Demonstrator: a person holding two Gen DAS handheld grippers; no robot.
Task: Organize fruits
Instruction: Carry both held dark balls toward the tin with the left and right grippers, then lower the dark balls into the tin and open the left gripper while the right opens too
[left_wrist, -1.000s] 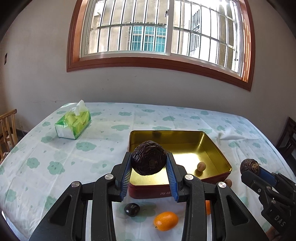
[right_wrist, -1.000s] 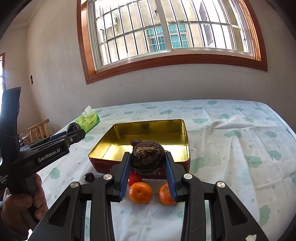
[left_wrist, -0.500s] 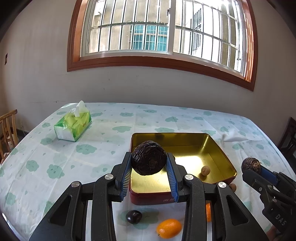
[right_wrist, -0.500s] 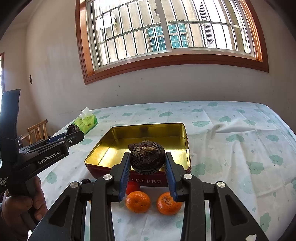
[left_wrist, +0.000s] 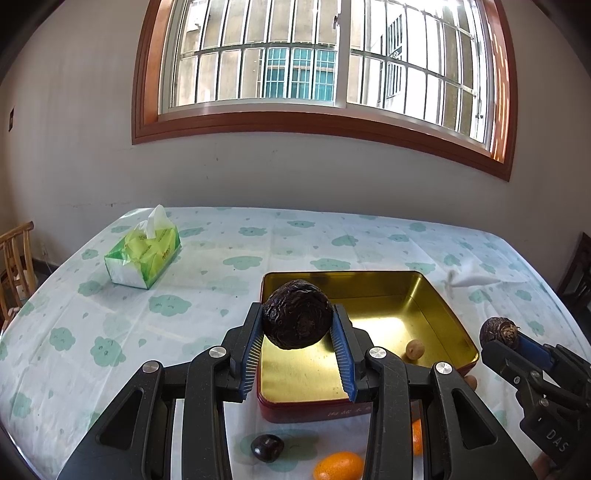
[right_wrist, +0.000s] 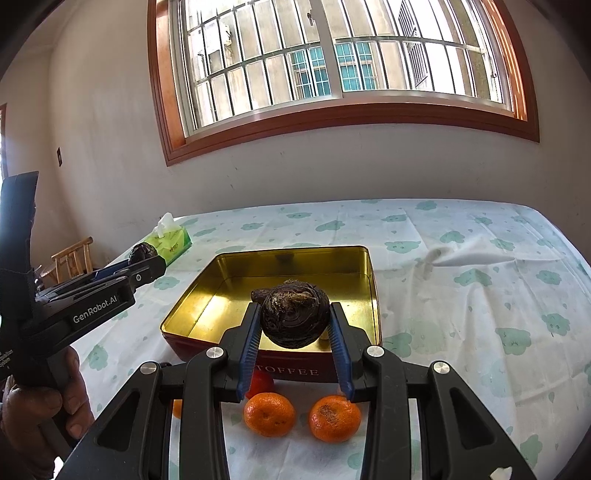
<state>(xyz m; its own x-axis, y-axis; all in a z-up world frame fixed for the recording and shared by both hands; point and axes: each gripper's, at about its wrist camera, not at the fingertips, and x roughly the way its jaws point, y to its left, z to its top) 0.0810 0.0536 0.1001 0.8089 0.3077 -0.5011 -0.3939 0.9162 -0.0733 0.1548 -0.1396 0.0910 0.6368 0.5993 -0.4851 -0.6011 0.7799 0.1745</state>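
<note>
Transport step in hand: both tongs carry fruit toward the gold-lined tin (left_wrist: 436, 306), the landmark for all positions below. Left tongs (left_wrist: 297, 345) pinch a dark wrinkled fruit (left_wrist: 297, 319) between the blue pads, held above the tin's near-left corner, clear of the floor. Right tongs (right_wrist: 295, 345) pinch a dark fibrous fruit (right_wrist: 294, 314) above the tin's near wall, just over the lettered red face. Inside the tin, one small tan fruit (left_wrist: 414, 349) lies near the right wall; the rest of the floor is bare. On the counter (right_wrist: 480, 332) in front of the tin lie two mandarins (right_wrist: 269, 414), a red fruit (right_wrist: 260, 382) touching the tin's front, a small dark fruit (left_wrist: 267, 447) and an oval orange fruit (left_wrist: 338, 466). A tissue box (left_wrist: 144, 258) stands well to the left of the tin. Judged next move: advance each load past the rim, lower it toward the floor, then spread the pads. Both fruits are round and likely to roll, so release low and apart from each other. The loose fruit in front of the tin remains to be collected.
</note>
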